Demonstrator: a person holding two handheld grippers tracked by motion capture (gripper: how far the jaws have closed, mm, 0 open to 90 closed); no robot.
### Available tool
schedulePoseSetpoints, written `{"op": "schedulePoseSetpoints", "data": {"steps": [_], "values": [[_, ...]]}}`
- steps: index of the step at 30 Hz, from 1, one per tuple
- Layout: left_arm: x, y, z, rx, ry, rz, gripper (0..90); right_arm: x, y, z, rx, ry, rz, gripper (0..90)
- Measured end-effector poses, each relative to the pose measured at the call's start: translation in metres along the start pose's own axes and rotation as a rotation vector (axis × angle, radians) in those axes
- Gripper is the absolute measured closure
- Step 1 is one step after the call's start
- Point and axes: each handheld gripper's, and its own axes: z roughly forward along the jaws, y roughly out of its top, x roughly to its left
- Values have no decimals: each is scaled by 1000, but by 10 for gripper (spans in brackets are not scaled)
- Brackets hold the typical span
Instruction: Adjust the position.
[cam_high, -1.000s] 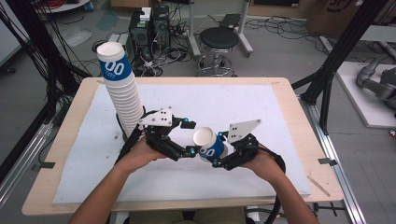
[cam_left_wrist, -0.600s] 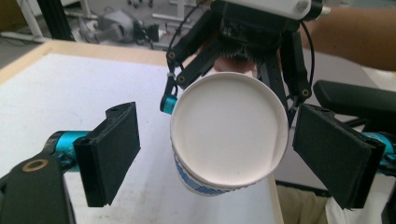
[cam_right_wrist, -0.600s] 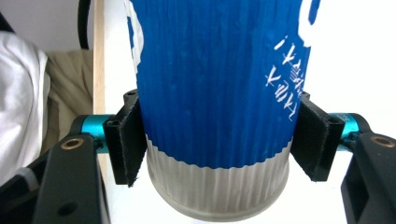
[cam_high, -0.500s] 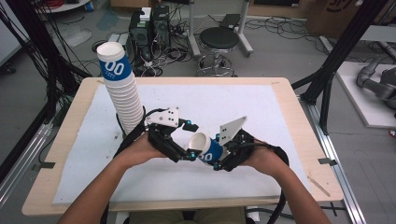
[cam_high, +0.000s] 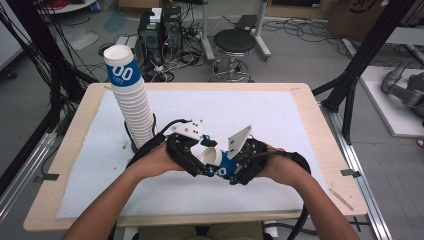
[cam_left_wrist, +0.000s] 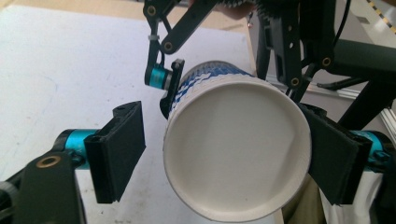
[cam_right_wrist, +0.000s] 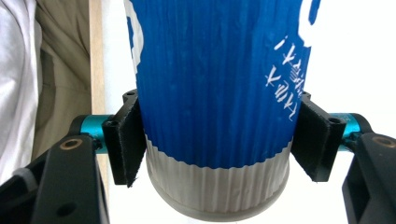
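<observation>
The right claw (cam_high: 227, 167) grips the blue paper cup (cam_high: 216, 159) above the table (cam_high: 310, 150); the left claw (cam_left_wrist: 224, 154), just closing, straddles its rim with one pad off; a hard squeeze could crumple it.

Black two-jaw left gripper (cam_left_wrist: 219, 154) and right gripper (cam_right_wrist: 219, 144): flat matte pads, teal anodised barrels behind them, brass-ringed pivot screws, white plates above, black cables trailing behind.
</observation>
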Motion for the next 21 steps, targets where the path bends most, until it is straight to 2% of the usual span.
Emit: {"op": "schedulePoseSetpoints", "data": {"steps": [3,7,11,13,16,18,21], "values": [[0,0,2,8,-9,-4,220,0,1,1,24,2,3,287],[0,-1,3,15,-38,11,275,0,1,2,37,13,3,288],[1,-1,4,24,-39,36,303,0,1,3,46,17,2,286],[0,-2,3,18,-37,39,303,0,-1,2,37,17,4,248],[1,-3,2,9,-37,48,301,-1,-6,2,-17,16,41,209],[2,-6,0,-22,-48,46,302,-3,-10,0,-64,37,65,204],[3,-12,-3,-73,-58,37,302,-3,-18,-5,-151,42,102,204]]}}
